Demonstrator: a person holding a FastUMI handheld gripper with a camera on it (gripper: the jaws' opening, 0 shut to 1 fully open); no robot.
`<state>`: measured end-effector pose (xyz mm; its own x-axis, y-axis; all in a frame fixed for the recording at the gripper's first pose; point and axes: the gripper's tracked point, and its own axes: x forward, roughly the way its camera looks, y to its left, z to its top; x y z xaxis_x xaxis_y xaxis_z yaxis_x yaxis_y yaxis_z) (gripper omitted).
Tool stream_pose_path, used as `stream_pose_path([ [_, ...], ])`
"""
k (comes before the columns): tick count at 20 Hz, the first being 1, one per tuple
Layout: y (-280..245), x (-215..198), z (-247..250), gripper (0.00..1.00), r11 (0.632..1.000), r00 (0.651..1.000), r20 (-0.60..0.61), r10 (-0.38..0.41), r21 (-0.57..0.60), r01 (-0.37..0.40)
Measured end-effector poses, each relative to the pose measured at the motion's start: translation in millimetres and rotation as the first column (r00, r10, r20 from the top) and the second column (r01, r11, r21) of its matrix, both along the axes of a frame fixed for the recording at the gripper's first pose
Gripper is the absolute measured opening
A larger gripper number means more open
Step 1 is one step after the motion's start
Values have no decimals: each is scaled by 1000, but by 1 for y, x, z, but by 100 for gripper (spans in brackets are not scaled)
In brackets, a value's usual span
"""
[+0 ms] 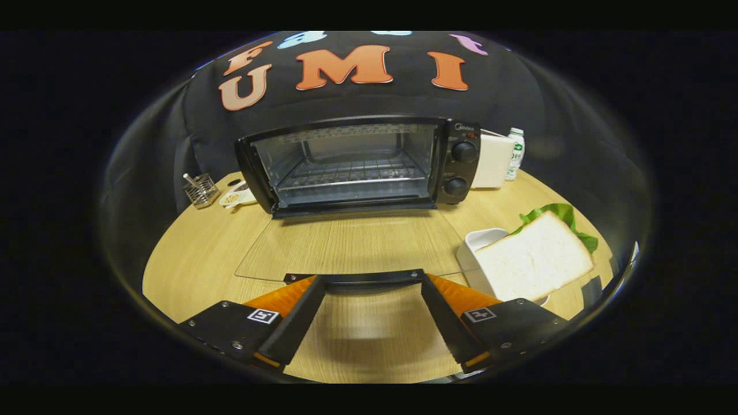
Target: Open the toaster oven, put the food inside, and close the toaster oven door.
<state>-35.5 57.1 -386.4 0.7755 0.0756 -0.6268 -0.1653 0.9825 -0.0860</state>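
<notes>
The fingers (pixel 369 282) are nearest to the camera. They are spread wide, and between their tips runs the dark handle (pixel 362 278) of the oven door. The tips seem to touch the two ends of this handle, but I cannot tell if they press on it. Below the handle, between the fingers, the wooden table (pixel 196 259) shows bare.

The glass door (pixel 351 248) of the oven (pixel 357 164) is fully open. It lies flat, low over the table, and reaches from the front of the oven to the fingers (the wood grain shows through the glass). Beyond the door the oven stands with its inside open to view. A wire rack (pixel 351 173) sits inside it and nothing lies on the rack. On the right side of the oven are two round knobs (pixel 460 168), one above the other.

The sandwich (pixel 533 259), white bread with green lettuce under it, rests tilted on a white dish (pixel 477 241). It is just beside the right finger and to the right of the open door, outside the oven.

To the left of the oven stand a small wire holder (pixel 200 190) and a white plate (pixel 237 196). To the right of the oven are a white box (pixel 493 161) and behind it a small bottle (pixel 515 153).
</notes>
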Motion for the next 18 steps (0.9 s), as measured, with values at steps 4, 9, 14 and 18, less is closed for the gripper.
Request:
stream_pose_path([
  [4,-35,6,39,100,1000,999,49,-21,-1,22],
  [9,-90,11,71,100,998,996,61,-57,-16,58],
  [14,-150,22,91,100,998,999,24,-36,-50,37],
  [18,-176,34,92,100,1000,998,-59,11,-14,-12],
])
